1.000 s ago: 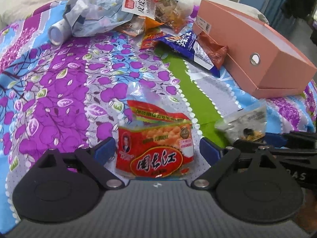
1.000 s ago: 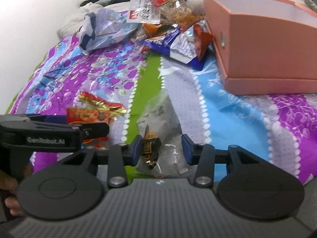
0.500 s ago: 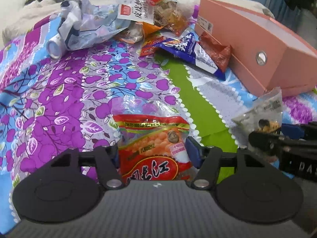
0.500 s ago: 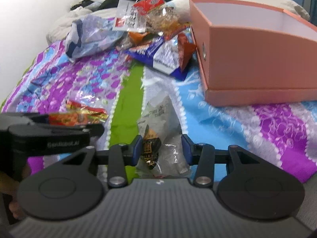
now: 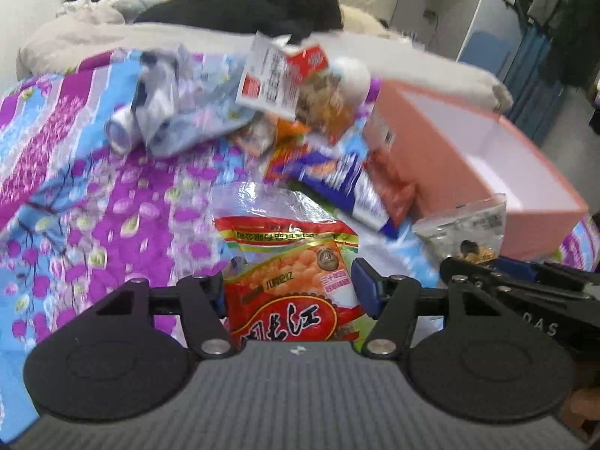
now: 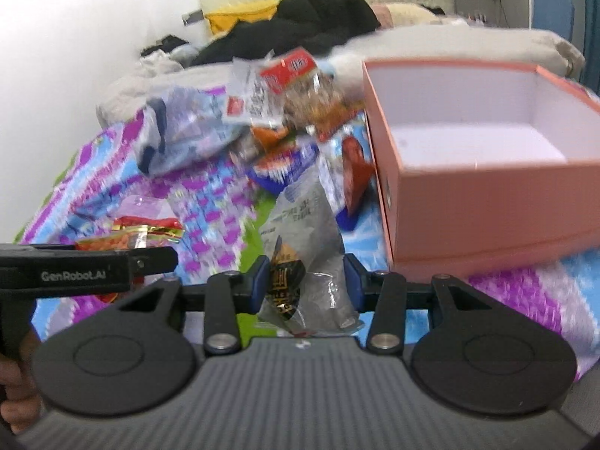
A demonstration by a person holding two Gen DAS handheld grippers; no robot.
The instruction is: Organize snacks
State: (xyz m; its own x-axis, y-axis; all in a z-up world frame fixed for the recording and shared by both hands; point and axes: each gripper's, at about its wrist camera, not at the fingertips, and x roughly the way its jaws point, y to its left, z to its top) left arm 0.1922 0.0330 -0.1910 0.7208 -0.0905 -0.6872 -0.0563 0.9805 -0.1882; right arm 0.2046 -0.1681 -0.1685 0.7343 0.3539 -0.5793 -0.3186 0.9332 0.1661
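A: Inside the pink box [image 6: 468, 138], nothing yet, though blur hides its far corner; most snacks sit piled [image 5: 300, 112] beyond both jaws.

B: And the grippers?

A: Left gripper [image 5: 288, 288] is clamped half-wide on the red peanut bag [image 5: 288, 281]; right gripper [image 6: 305, 281] pinches the clear grey packet [image 6: 303, 232] between its pads, box ahead-right.

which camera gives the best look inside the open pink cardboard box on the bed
The right wrist view: the open pink cardboard box faces it, showing the white floor and inner walls, with no snacks visible inside. The left wrist view shows the box obliquely, with only part of its interior.
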